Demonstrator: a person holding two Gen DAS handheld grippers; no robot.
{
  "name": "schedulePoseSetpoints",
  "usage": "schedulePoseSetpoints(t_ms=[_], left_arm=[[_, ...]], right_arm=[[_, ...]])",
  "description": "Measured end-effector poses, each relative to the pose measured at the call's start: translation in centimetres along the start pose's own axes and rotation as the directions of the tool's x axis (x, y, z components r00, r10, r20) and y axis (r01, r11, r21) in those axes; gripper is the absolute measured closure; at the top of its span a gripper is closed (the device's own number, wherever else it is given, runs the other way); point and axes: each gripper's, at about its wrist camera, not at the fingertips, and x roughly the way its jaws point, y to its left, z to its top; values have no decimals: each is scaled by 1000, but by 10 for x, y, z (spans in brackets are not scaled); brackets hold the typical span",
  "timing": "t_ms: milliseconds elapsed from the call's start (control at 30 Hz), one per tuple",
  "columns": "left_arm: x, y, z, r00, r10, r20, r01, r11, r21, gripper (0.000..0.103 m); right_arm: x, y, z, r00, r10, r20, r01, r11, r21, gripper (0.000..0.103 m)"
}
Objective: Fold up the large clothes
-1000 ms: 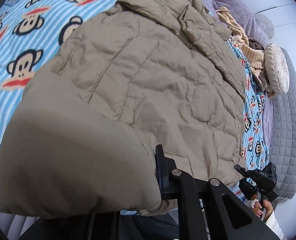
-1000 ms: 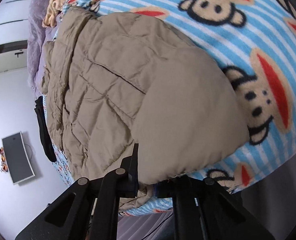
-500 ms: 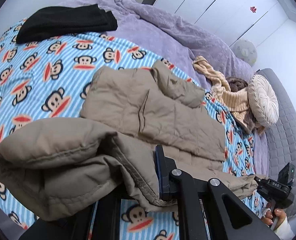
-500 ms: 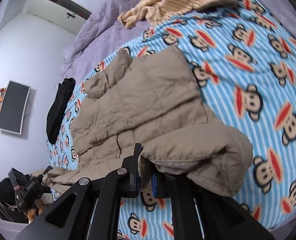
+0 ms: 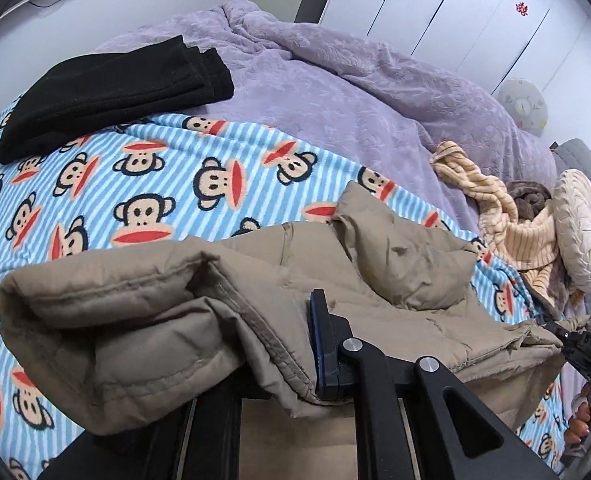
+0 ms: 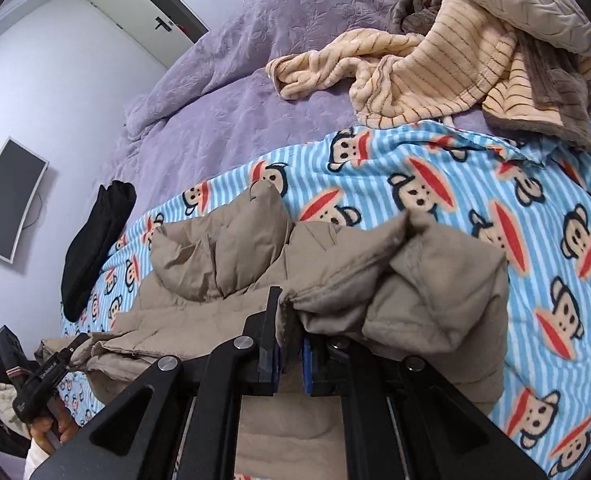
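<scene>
Beige quilted puffer jacket [image 5: 395, 280] lies across the monkey-print blanket [image 5: 135, 168] on the bed, its long axis running side to side between the two claws, hood end bunched on the far side. The left claw [image 5: 295, 344] is clamped on one near hem corner; the right claw [image 6: 289, 344] is clamped on the opposite corner, so both are equally placed for the fold away from the person.

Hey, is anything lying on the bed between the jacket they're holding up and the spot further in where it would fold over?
Nothing visible does. Both grippers, left and right, clamp the tan jacket. The monkey-print blanket beyond it lies bare; the black garment lies off to the side.
</scene>
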Motion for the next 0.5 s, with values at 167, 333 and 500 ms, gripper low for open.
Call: schedulePoseSetpoints(t_ms=[167,333,500], left_arm=[[70,4,9,997,45,-60,-42,998,36,88],[112,1,2,997,55,-58,-51,996,70,88],[123,-4,3,996,68,-53,-62,992,107,88]], right_arm=[[65,-7,10,997,-79,-13,79,997,19,94],[111,-30,4,996,-84,-36,86,993,78,94],[121,-30,4,995,-95,-15,96,994,54,94]])
